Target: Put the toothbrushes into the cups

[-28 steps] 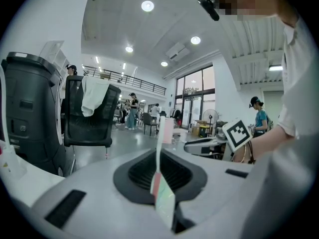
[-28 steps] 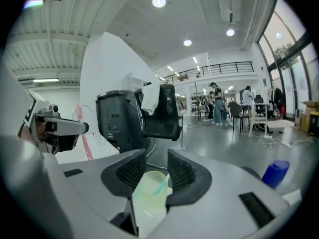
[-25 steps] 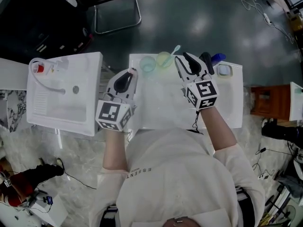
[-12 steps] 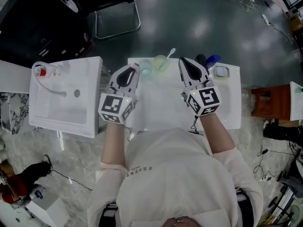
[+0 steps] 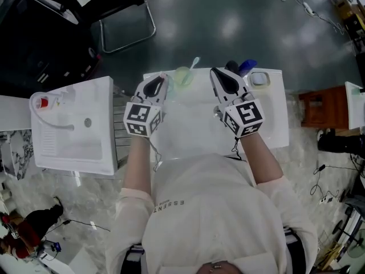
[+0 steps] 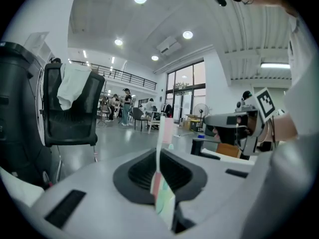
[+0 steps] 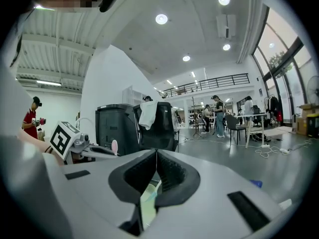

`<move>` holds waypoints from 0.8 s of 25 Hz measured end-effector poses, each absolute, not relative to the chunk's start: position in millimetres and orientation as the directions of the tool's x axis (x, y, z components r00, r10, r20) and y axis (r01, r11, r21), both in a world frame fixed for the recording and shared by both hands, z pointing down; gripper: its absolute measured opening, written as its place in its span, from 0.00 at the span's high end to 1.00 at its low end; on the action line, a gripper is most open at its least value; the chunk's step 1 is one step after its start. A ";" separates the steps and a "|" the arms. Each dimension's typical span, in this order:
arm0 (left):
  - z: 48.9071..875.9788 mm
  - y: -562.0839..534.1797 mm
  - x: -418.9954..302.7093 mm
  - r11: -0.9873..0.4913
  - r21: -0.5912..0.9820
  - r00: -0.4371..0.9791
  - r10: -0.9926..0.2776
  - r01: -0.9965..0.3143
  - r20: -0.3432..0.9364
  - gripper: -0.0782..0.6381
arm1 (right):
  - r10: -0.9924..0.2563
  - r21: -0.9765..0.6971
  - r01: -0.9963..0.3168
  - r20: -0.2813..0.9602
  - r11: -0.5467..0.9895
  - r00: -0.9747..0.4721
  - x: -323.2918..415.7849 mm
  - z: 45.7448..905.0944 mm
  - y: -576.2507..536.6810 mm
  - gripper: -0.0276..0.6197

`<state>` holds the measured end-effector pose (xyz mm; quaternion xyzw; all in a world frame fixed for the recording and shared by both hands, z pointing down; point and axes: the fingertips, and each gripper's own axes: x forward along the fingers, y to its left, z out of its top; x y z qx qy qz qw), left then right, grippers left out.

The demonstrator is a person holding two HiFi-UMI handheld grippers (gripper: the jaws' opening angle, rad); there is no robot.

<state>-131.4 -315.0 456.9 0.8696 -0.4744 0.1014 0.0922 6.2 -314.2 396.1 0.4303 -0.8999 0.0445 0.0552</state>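
Note:
A pale green cup (image 5: pixel 183 76) stands at the table's far edge with a light blue toothbrush (image 5: pixel 194 63) leaning out of it. Beside it, a pale blue cup (image 5: pixel 171 83) is partly hidden by my left gripper (image 5: pixel 162 80). The left gripper (image 6: pixel 159 153) is shut on a pink toothbrush (image 6: pixel 161 133) that stands upright between its jaws. My right gripper (image 5: pixel 219 74) is just right of the green cup and holds nothing. In the right gripper view its jaws (image 7: pixel 156 156) meet, the green cup (image 7: pixel 147 200) shows below them, and the pink toothbrush head (image 7: pixel 114 146) shows at left.
On the white table (image 5: pixel 194 124), a dark blue object (image 5: pixel 246 67) and a white square dish (image 5: pixel 259 80) sit at the far right. A white sink basin (image 5: pixel 71 130) stands to the left, a chair (image 5: pixel 122 21) beyond, a brown stool (image 5: pixel 319 110) to the right.
The left gripper has moved forward to the cups with the pink toothbrush. The right gripper's jaws, spread a second ago, have shut with nothing in them.

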 end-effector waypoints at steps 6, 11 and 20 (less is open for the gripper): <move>489.3 -328.2 -134.8 -0.509 0.115 0.518 -0.804 -0.853 0.291 0.86 | -0.782 -0.048 -0.792 0.130 0.609 -0.610 11.9 398.0 -319.6 0.93; 508.0 -334.2 -134.9 -0.508 0.132 0.523 -0.801 -0.851 0.292 0.86 | -0.777 -0.056 -0.789 0.146 0.611 -0.612 9.9 403.8 -320.8 0.93; 528.4 -326.8 -133.4 -0.516 0.154 0.536 -0.780 -0.843 0.323 0.86 | -0.765 -0.046 -0.781 0.169 0.623 -0.621 0.9 410.7 -318.1 0.93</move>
